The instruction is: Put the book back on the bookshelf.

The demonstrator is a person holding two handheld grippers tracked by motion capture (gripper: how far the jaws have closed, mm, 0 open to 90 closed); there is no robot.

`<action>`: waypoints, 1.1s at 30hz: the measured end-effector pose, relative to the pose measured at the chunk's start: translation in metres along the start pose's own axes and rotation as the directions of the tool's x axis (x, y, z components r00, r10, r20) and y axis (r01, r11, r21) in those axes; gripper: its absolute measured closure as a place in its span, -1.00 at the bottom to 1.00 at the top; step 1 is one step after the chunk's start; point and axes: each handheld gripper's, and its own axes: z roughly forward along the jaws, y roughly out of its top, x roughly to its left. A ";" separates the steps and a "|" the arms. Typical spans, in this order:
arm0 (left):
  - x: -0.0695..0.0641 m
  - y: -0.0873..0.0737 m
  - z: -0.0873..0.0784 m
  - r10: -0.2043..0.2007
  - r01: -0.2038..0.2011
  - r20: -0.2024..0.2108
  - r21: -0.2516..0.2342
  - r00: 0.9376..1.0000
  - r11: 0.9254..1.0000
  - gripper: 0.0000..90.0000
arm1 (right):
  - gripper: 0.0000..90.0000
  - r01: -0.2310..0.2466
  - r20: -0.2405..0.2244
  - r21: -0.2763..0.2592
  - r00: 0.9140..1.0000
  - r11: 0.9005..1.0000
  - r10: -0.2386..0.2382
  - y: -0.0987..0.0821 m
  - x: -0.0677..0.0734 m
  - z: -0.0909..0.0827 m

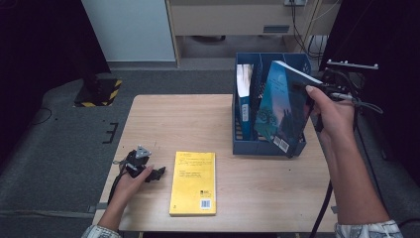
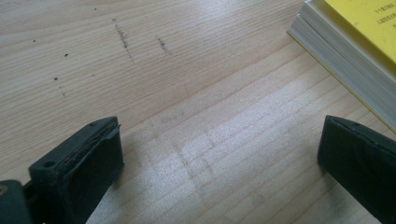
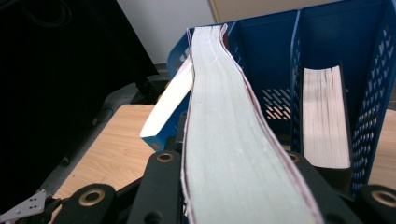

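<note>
My right gripper [image 1: 306, 91] is shut on a teal-covered book [image 1: 283, 106] and holds it tilted over the front of the blue file rack [image 1: 257, 146]. In the right gripper view the book's pale page edge [image 3: 229, 140] runs between the two jaws toward the rack [image 3: 322, 28]. Lying flat on the table in front of me is a yellow book [image 1: 193, 182]. To its left, my left gripper [image 1: 157, 173] rests on the table, open, with bare wood between its jaws [image 2: 219, 158]. A corner of the yellow book [image 2: 359, 51] lies just ahead of it.
A blue-spined book [image 1: 244, 94] stands in the rack's left slot, and one with pale pages [image 3: 327, 121] stands in another slot. The wooden table [image 1: 178, 124] sits on grey floor. A black-and-yellow striped block [image 1: 101, 91] lies beyond its far left corner.
</note>
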 end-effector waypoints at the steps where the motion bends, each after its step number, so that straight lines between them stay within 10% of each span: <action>1: 0.000 0.000 0.000 0.000 0.000 0.000 -0.001 1.000 1.000 -1.00 | 0.62 -0.002 0.003 0.002 1.000 1.000 0.002 0.001 -0.001 0.001; 33: -0.002 0.002 0.003 0.015 -0.014 0.014 -0.010 1.000 1.000 -1.00 | 0.62 -0.025 0.153 -0.031 0.988 0.999 0.029 0.008 -0.010 0.038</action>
